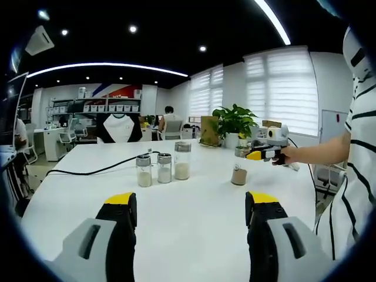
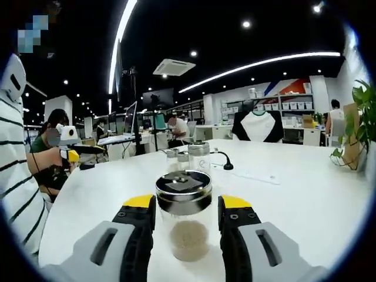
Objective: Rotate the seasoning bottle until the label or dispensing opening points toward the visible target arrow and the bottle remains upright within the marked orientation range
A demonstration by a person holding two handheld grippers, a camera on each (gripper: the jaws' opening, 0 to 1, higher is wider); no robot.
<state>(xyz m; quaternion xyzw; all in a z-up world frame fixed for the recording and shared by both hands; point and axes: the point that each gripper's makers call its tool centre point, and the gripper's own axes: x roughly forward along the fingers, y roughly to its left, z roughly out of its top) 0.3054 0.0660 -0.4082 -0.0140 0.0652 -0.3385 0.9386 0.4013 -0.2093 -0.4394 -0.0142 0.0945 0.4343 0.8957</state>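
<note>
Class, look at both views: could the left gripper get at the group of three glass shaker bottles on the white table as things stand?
Probably yes. The left gripper has its jaws open, and bare white table lies between it and the three glass shaker bottles. The right gripper is off at the separate metal-lidded glass bottle.

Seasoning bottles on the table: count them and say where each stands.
4. Three stand grouped mid-table: left bottle, middle bottle, taller right bottle. The fourth bottle stands apart, between the right claw jaws.

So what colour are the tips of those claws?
Yellow tips on black jaws, clearest in the right gripper view.
</note>
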